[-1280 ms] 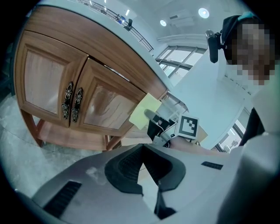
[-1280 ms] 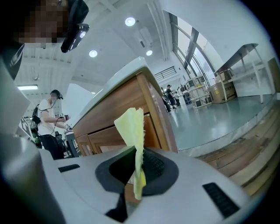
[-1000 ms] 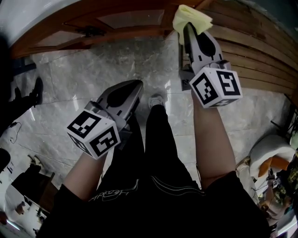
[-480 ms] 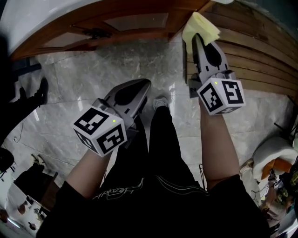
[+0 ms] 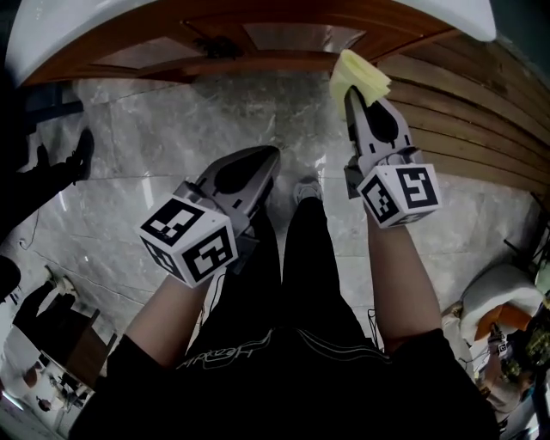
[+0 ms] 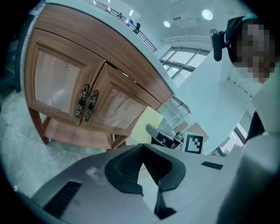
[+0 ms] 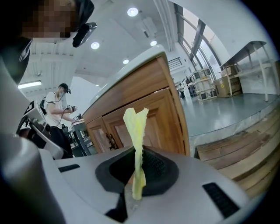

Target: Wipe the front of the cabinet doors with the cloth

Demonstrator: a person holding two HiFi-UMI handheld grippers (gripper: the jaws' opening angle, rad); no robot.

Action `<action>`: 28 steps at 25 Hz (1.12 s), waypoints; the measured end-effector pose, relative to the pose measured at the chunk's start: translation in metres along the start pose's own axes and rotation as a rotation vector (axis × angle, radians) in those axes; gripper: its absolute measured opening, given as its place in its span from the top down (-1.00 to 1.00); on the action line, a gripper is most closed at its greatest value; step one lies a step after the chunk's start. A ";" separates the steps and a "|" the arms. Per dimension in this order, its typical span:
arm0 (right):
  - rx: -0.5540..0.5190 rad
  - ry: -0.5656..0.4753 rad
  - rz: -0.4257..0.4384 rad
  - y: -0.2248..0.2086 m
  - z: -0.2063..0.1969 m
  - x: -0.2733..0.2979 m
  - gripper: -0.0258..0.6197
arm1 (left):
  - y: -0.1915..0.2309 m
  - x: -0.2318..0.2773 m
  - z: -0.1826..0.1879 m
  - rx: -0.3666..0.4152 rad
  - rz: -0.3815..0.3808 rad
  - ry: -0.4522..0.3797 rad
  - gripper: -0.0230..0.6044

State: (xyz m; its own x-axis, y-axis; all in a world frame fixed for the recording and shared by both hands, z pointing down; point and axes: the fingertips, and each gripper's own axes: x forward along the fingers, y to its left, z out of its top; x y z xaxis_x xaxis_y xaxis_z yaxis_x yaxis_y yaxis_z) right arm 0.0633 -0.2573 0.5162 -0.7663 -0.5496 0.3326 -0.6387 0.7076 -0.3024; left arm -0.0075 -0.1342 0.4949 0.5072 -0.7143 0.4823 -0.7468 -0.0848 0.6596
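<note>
Nearest to me are the person's black-trousered legs [image 5: 284, 284] and two bare forearms, each ending in a gripper with a marker cube at its back. The left gripper [image 5: 262, 159] hangs low over the grey marble floor [image 5: 155, 137], pointing toward the cabinet but well short of it. Its dark pads meet at the tips and nothing sits between them.

The right gripper [image 5: 351, 93] reaches further out and is clamped tight on the yellow cloth [image 5: 357, 74]. A thin fold is pinched between the pads, and the rest stands up past the jaw tips like a crumpled flag. From the left gripper view the cloth [image 6: 146, 124] shows flat and pale against the lower right corner of the cabinet; whether it actually touches the wood I cannot tell.

Beyond stand the cabinet doors [image 6: 74, 94] — two brown wooden panels, both closed, with a pair of dark ornate handles [image 6: 86, 103] side by side at the middle seam. A white countertop [image 5: 172, 21] curves over them. To the right of the cabinet, wooden slats [image 5: 464, 112] run along the floor.
</note>
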 end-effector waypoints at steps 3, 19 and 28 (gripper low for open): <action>-0.025 0.032 0.031 0.022 -0.010 0.011 0.79 | 0.011 -0.013 0.003 -0.019 0.003 -0.018 0.91; -0.154 0.098 0.150 0.108 -0.025 0.097 0.79 | 0.085 -0.087 0.014 -0.117 0.109 -0.116 0.91; -0.150 0.095 0.081 0.104 -0.020 0.125 0.79 | 0.101 -0.107 0.010 -0.169 0.133 -0.134 0.91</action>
State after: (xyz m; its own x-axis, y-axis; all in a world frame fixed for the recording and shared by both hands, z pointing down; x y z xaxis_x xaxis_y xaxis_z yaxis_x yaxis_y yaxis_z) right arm -0.0977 -0.2439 0.5448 -0.8002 -0.4489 0.3978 -0.5524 0.8099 -0.1972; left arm -0.1412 -0.0733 0.5044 0.3392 -0.7978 0.4985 -0.7152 0.1256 0.6876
